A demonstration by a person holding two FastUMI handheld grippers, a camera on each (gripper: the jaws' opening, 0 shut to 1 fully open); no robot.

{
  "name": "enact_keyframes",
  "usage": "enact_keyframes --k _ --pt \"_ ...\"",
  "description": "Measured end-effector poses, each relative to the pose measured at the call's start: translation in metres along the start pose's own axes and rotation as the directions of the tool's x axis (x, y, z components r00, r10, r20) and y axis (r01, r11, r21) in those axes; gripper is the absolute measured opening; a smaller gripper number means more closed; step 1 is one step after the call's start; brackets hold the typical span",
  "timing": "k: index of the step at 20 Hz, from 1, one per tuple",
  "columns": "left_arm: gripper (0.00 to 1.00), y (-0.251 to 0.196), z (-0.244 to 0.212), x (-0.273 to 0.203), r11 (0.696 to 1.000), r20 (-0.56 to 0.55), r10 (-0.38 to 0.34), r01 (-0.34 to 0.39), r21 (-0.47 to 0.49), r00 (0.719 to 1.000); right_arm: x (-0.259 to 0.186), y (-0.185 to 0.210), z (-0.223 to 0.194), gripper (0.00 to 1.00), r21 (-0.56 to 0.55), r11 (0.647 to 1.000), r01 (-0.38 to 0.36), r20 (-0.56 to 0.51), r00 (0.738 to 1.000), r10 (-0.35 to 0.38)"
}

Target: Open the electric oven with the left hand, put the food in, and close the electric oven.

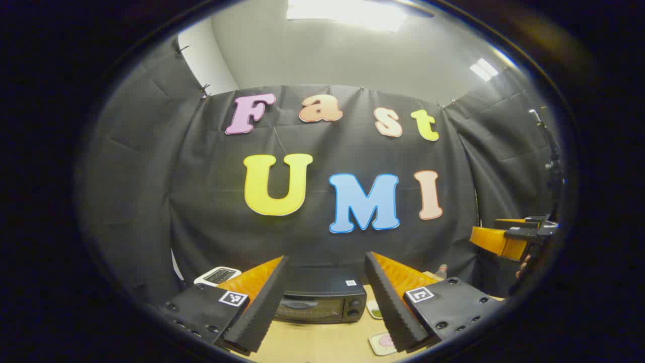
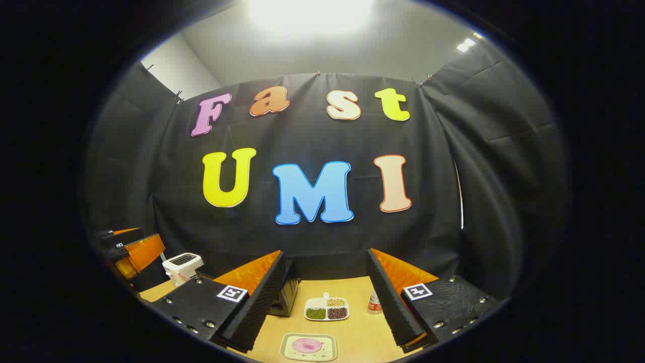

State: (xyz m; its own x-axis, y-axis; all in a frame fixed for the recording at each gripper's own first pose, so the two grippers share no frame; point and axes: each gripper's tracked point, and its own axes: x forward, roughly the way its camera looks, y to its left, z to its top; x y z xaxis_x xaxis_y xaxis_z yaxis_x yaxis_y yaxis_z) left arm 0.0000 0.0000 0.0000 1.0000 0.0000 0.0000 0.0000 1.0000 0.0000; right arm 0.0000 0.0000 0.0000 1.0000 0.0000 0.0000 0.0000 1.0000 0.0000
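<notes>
Left hand-held gripper [image 1: 326,302]: fingers wide apart, nothing between them; raised above the bench [image 1: 322,343], pointing at the booth wall.
Oven [image 1: 322,302]: black, door closed, straight ahead of the left hand-held gripper and framed in its finger gap; two knobs on its right end. In the right gripper view just a sliver of the oven [image 2: 286,295] shows, tucked behind that tool's left finger.
Toaster [image 1: 217,276]: white, ahead-left of the left hand-held gripper, partly behind its left finger; in the right gripper view it sits further left, near the other tool.
Right hand-held gripper [image 2: 325,302]: fingers wide apart, empty, also held above the bench.
Food plate [image 2: 308,346]: cream square plate with a pink round item, just ahead of and below the right hand-held gripper's finger gap; in the left gripper view it is cut off by the right finger.
Divided dish [image 2: 326,308]: green, tan and dark contents, beyond the plate, right of the oven.
Bottle [image 2: 373,302]: small, red-labelled, beside the right finger.
Cross views: each camera catches the other tool's orange fingers at the edge of its picture.
</notes>
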Motion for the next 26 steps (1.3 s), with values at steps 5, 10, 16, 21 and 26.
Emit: enact_keyframes --k 5,10,16,21,26 --pt "0.92 -0.007 0.003 0.006 1.000 0.005 -0.024 0.024 0.005 1.000 0.002 -0.004 0.000 0.96 -0.001 1.000 0.004 -0.002 1.000 -0.004" --pt "0.98 -0.012 -0.006 0.015 0.999 -0.003 -0.041 0.041 -0.006 0.999 0.007 -0.005 -0.004 0.97 -0.008 1.000 0.004 -0.013 1.000 -0.004" --pt "1.00 -0.007 -0.026 0.034 0.999 -0.033 -0.038 0.039 0.017 0.999 0.016 -0.007 -0.020 0.97 -0.018 1.000 0.006 -0.050 0.999 -0.007" --pt "1.00 0.011 -0.096 0.081 0.999 -0.173 -0.035 0.037 0.014 0.984 0.023 -0.006 -0.030 0.97 -0.024 1.000 0.004 -0.073 0.997 -0.006" --pt "0.98 0.042 -0.157 0.139 0.996 -0.270 -0.007 0.030 0.082 0.963 0.033 -0.010 -0.042 0.97 -0.038 0.999 0.022 -0.107 0.994 -0.026"
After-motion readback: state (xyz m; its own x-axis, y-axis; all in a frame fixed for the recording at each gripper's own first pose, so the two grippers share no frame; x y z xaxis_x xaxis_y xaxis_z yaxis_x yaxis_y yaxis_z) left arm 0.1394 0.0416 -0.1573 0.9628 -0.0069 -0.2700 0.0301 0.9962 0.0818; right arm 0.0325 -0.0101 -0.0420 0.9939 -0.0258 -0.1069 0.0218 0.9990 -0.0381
